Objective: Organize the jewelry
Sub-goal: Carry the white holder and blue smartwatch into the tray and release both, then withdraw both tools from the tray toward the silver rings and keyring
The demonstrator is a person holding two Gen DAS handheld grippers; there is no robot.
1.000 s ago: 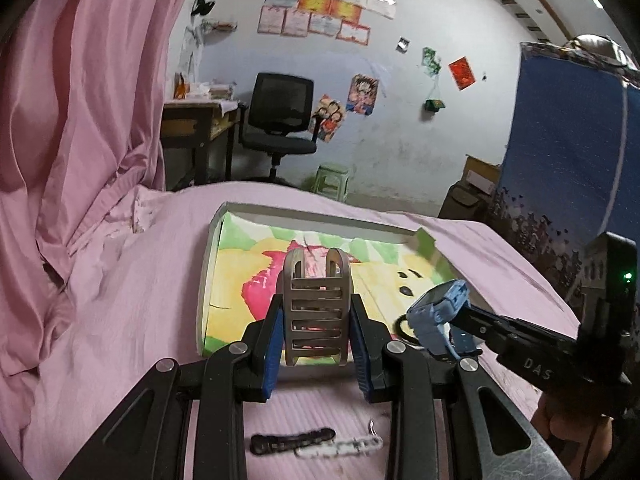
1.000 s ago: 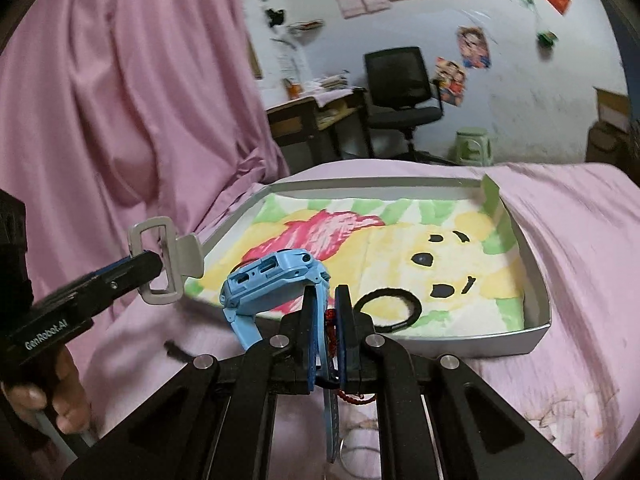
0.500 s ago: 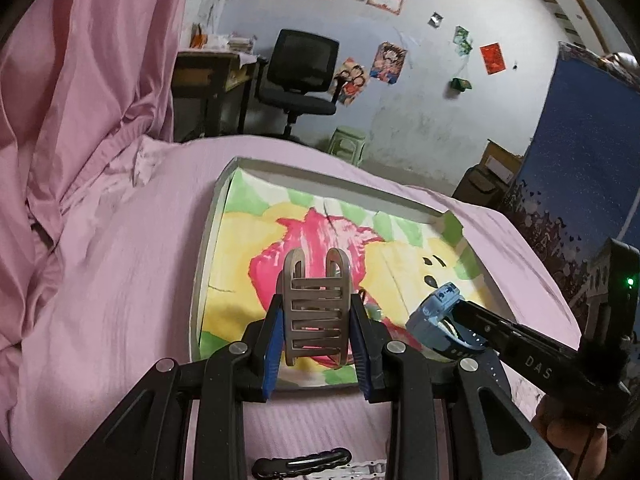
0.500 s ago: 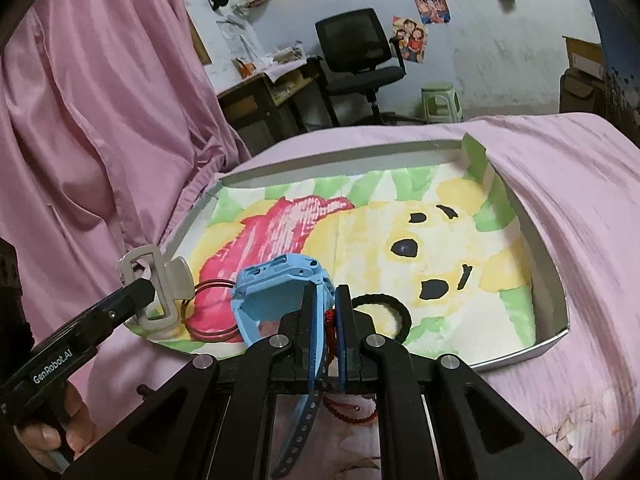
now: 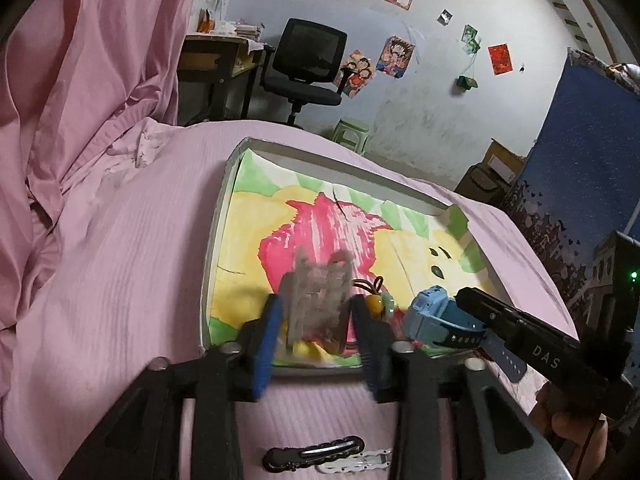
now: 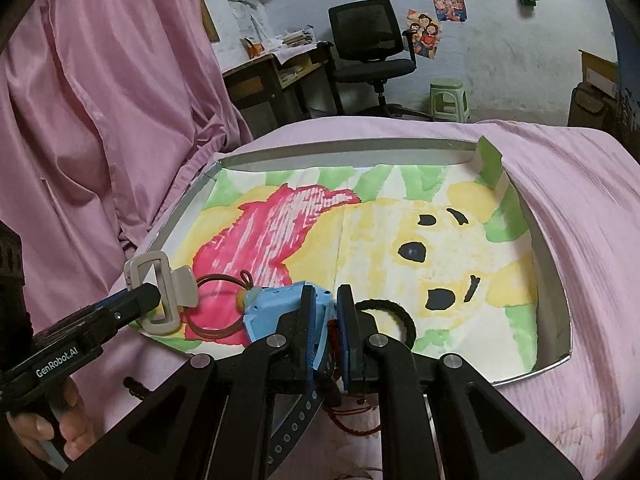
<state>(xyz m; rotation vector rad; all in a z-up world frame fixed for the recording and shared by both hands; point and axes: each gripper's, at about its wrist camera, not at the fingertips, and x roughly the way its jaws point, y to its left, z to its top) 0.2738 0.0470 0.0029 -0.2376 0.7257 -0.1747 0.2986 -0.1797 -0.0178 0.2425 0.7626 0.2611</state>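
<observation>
Our left gripper (image 5: 316, 332), fingers just spreading, frees the blurred grey hair claw (image 5: 318, 312) over the tray (image 6: 554, 280). Only our right wrist view shows the right gripper (image 6: 325, 330) clenching the blue watch (image 6: 276, 308).

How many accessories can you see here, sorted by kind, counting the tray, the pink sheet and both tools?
Hair clips: 3 (grey plastic claw clip, black metal clip, white clip)
Hair ties: 2 (brown elastic tie with yellow charm, black braided tie)
Watches: 1 (blue plastic watch)
Bracelets: 1 (red cord bracelet)
Total: 7
</observation>
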